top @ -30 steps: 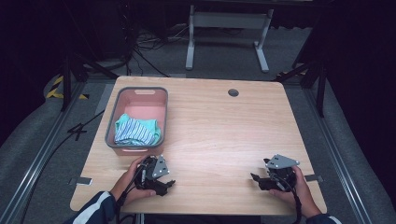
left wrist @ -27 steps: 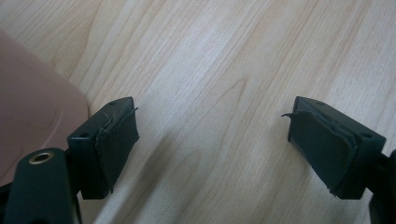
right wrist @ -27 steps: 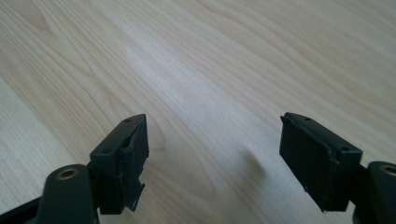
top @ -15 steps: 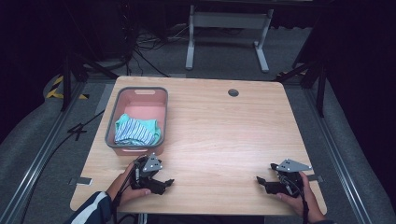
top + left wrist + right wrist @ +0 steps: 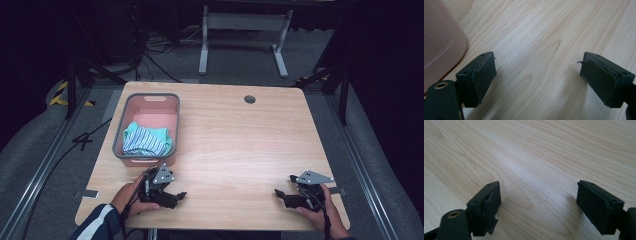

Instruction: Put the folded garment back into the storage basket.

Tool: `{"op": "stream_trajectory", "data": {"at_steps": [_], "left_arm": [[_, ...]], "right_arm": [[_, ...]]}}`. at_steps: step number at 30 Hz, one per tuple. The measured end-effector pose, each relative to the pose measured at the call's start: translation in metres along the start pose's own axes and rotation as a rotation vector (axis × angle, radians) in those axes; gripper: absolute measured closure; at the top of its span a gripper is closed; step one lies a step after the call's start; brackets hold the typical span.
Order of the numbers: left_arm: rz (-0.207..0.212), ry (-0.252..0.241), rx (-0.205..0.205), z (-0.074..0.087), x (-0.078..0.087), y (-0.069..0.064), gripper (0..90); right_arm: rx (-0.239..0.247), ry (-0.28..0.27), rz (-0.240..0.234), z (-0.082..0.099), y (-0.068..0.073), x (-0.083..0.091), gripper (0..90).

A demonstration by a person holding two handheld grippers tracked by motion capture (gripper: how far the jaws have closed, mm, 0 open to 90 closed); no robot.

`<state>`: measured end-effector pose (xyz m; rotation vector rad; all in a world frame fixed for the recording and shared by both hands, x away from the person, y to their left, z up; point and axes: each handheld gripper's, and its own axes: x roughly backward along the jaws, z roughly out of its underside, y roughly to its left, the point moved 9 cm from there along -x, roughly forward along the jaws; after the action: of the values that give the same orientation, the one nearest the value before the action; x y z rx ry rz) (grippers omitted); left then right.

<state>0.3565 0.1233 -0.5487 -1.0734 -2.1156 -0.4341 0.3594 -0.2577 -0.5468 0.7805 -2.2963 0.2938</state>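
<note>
1. Table (image 5: 235, 140): light wood top, seen whole in the high view with dark floor and a grey metal stand (image 5: 243, 22) beyond its far edge. Both gripper views give only close wood grain, so the table's outline comes from the high view alone.
2. Pink basin (image 5: 150, 106): sits at the table's left part, near the near-left corner. The high view looks into it; the left gripper view catches just a rounded outer corner (image 5: 441, 42) at its left edge, contents hidden.
3. Striped cloth (image 5: 146, 140): teal and white, bunched in the near end of the basin. Its place is readable from the high view.
4. Left gripper (image 5: 176, 197): held low over the near edge of the table, just in front of the basin's near wall, apart from it. In its own view (image 5: 537, 80) the jaws are spread wide with bare wood between them; pad faces look frayed, a detail too small to make out from above.
5. Right gripper (image 5: 278, 193): near the table's right near corner, well apart from basin and cloth. Own view (image 5: 537, 206) shows jaws spread wide, having just been opening, nothing between them.
6. Cable hole (image 5: 249, 99): small dark round port near the far edge, high view.
</note>
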Motion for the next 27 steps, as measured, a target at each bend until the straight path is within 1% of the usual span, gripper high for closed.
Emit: {"op": "stream_trajectory", "data": {"at_steps": [4,12,27], "left_arm": [[-0.001,0.004,-0.008,-0.0002,-0.0001,0.0006,12.9],[0.000,0.008,-0.010,-0.0005,-0.0004,0.0007,12.2],[0.004,0.005,-0.006,-0.0013,-0.0018,0.0003,11.0]], "right_arm": [[0.000,0.000,0.000,0.0000,0.0000,0.0000,20.2],[0.001,0.000,0.002,0.0003,-0.0003,0.0003,20.1],[0.003,0.000,0.003,0.0005,-0.0008,0.0005,20.0]]}}
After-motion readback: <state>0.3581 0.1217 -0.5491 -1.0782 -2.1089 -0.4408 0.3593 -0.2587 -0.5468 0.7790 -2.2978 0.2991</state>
